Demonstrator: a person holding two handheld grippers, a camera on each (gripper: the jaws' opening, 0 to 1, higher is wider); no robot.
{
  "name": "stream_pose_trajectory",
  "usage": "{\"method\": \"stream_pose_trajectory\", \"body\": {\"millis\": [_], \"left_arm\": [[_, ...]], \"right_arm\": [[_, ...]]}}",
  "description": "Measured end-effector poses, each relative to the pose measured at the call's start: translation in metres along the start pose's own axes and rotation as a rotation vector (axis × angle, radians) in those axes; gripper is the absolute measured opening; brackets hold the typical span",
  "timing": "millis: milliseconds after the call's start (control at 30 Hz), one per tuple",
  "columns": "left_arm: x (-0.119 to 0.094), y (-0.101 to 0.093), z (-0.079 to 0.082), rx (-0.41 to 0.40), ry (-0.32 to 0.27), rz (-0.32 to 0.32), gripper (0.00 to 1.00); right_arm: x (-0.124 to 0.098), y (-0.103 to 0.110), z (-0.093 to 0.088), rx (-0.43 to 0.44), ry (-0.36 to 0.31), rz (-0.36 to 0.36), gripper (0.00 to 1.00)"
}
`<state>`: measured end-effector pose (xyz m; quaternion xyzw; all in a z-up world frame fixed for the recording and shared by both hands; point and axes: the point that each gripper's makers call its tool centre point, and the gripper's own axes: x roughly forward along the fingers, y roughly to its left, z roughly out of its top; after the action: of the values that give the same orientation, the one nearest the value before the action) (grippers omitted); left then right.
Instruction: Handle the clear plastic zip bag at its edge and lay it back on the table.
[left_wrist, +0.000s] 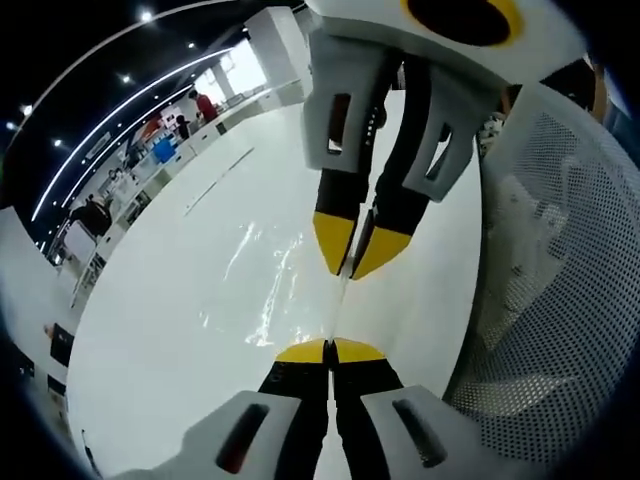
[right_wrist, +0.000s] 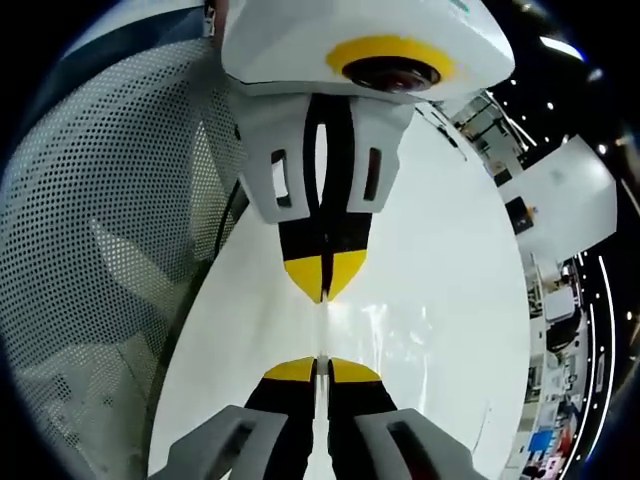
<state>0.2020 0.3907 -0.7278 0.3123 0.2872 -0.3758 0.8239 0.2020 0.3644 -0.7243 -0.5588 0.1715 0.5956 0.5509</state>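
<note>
Clear plastic zip bag (left_wrist: 275, 285) stretched over the white counter (left_wrist: 160, 340).
Left hand-held gripper (left_wrist: 329, 347) and right hand-held gripper (right_wrist: 322, 362) both pinch its edge, facing each other.

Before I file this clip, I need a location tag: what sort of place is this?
Probably a large open lab or showroom: strip ceiling lights, long white table, people at distant workbenches.

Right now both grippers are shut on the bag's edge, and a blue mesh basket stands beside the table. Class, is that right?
Not quite: the basket is white, not blue, as the right gripper view shows. The rest holds: the left gripper and right gripper are both shut on the bag at its edge, over the table.
</note>
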Motion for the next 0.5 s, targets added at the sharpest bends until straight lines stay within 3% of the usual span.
{"method": "stream_pose_trajectory", "body": {"millis": [500], "left_arm": [[0.0028,0.0049,-0.0052,-0.02,0.01,0.012,0.0]], "right_arm": [[-0.0013,0.0029,-0.0008,0.006,0.004,0.023,0.0]]}}
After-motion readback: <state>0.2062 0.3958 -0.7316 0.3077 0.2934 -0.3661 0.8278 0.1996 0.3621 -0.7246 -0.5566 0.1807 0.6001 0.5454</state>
